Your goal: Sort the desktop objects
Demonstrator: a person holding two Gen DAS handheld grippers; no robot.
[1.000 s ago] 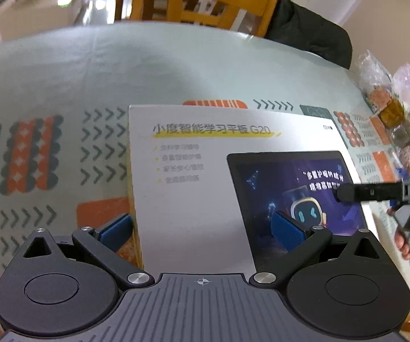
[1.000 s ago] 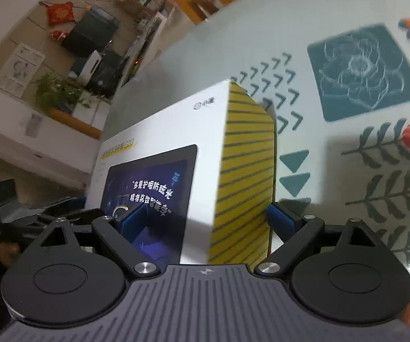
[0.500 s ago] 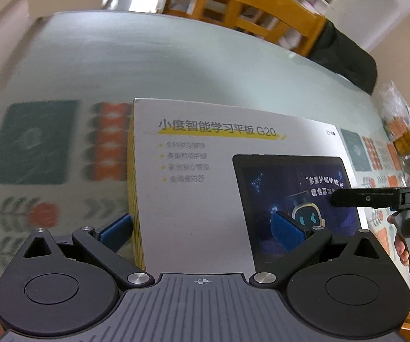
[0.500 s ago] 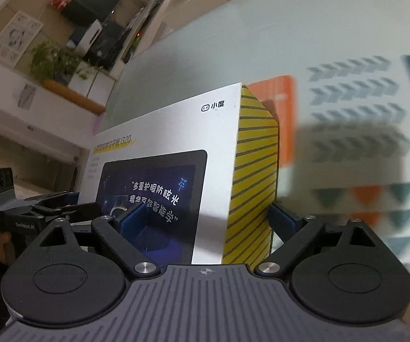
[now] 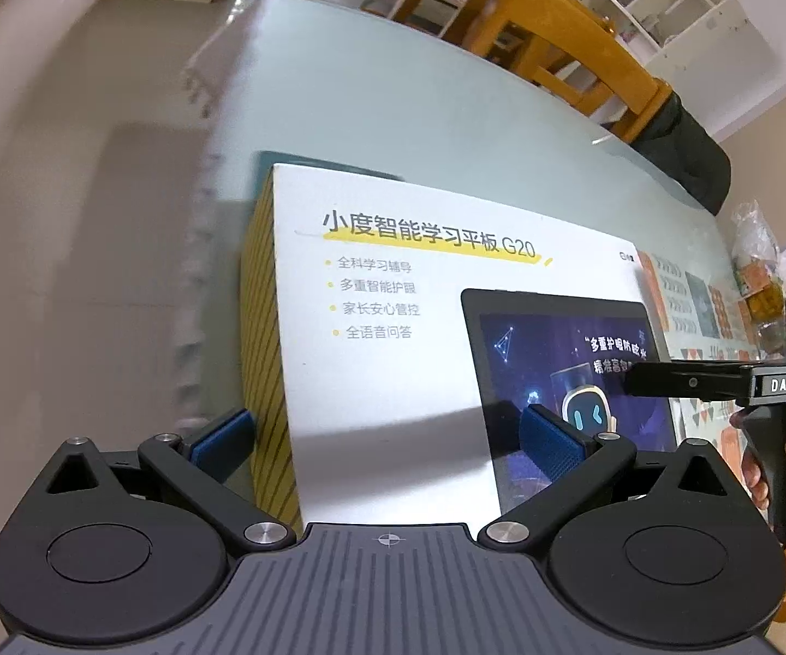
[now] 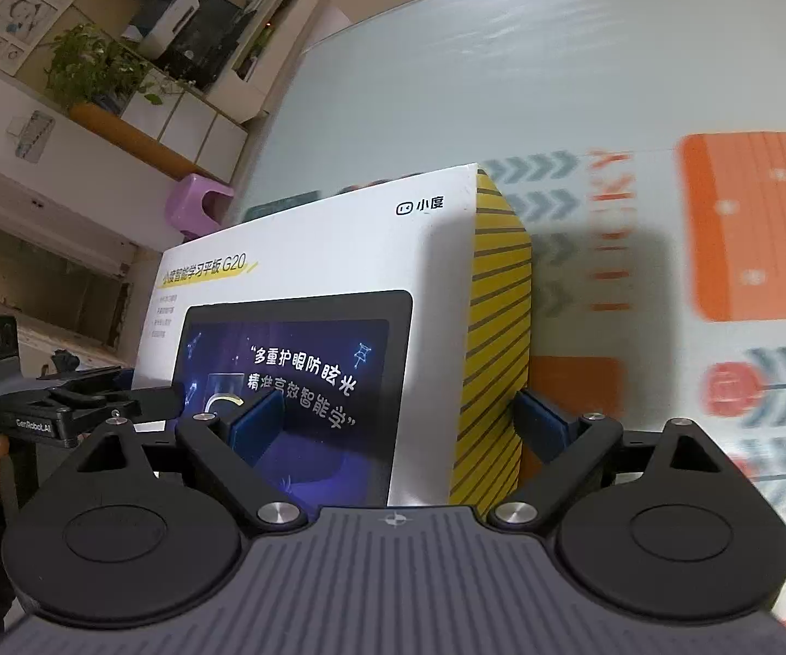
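White tablet box (image 5: 393, 338) with yellow striped sides, above patterned table (image 6: 666, 109), left gripper (image 5: 387, 431) and right gripper (image 6: 401, 417) jaws clamped across its opposite ends

White tablet box (image 5: 393, 360), face up.
Yellow black-striped sides, tablet photo and Chinese title on top; held above bench (image 5: 393, 125), clamped at both ends.

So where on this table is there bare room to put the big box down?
Bare: the pale stretch of table between the tablet box and the wooden chair, and the patterned cloth beside the box's striped side. Crowded: the right edge, where plastic bags pile. The left claw and right claw both clamp the box.
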